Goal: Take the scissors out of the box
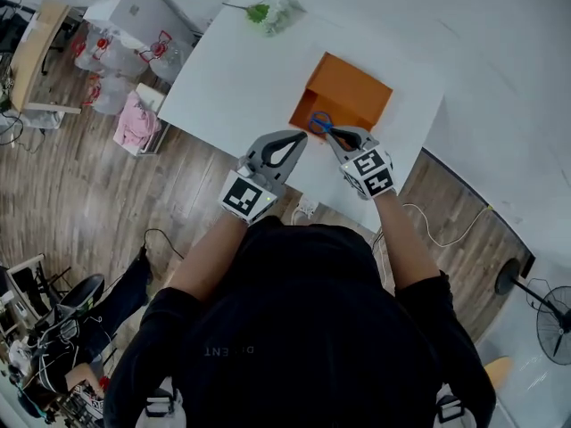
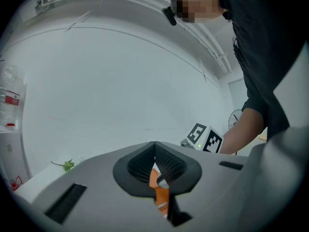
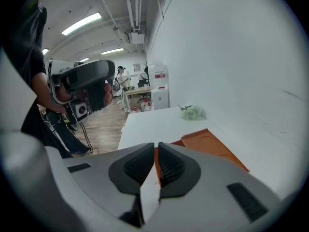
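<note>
An orange box (image 1: 343, 96) lies open near the front edge of the white table (image 1: 232, 87), its lid folded back. Scissors with blue handles (image 1: 320, 121) rest in its near part. My right gripper (image 1: 331, 134) points down at the box with its tips right beside the blue handles. In the right gripper view its jaws (image 3: 155, 144) stand a narrow slit apart with nothing between them, and the box (image 3: 212, 146) lies just beyond. My left gripper (image 1: 302, 137) hovers left of the box, shut and empty, its tips (image 2: 154, 144) meeting.
A green sprig (image 1: 268, 12) lies at the table's far side. The table's front edge runs just under both grippers. On the wooden floor to the left are bags (image 1: 134, 123) and a white cabinet (image 1: 134, 12). A fan (image 1: 553, 315) stands at the right.
</note>
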{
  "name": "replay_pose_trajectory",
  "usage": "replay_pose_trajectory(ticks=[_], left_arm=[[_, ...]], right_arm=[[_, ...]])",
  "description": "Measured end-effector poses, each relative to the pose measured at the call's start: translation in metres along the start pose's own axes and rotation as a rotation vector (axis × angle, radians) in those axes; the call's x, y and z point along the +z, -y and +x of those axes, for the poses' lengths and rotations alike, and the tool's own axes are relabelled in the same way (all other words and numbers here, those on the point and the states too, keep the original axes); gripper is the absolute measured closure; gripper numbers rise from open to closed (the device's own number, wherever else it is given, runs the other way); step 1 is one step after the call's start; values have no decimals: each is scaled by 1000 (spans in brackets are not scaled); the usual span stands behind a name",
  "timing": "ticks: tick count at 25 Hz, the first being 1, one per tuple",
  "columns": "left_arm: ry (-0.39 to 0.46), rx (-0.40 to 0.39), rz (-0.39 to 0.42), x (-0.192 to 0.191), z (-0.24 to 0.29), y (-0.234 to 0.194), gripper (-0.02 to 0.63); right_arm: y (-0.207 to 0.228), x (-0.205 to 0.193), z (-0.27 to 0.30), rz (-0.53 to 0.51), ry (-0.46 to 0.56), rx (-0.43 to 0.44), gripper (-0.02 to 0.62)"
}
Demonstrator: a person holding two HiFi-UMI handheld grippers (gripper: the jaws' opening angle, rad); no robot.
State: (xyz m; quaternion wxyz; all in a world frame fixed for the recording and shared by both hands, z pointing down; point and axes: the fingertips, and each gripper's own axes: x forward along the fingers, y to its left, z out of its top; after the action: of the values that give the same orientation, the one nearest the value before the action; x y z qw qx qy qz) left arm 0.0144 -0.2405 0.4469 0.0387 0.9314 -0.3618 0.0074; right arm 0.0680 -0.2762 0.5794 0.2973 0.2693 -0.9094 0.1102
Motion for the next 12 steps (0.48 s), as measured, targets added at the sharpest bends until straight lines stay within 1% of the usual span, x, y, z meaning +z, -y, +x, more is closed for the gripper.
replay_pose_trajectory(ticks=[3,7,12], left_arm=[[5,23,-16,-3,11,-6,588],[10,59,-9,-7,19,-12,588],[-4,88,-7,-20,27,-19,588]], right_arm=[[12,-19,22,-29,-82,29,554],[21,-42,48,-39,-172,66,541],[29,-72,81,-64,-292,100,518]])
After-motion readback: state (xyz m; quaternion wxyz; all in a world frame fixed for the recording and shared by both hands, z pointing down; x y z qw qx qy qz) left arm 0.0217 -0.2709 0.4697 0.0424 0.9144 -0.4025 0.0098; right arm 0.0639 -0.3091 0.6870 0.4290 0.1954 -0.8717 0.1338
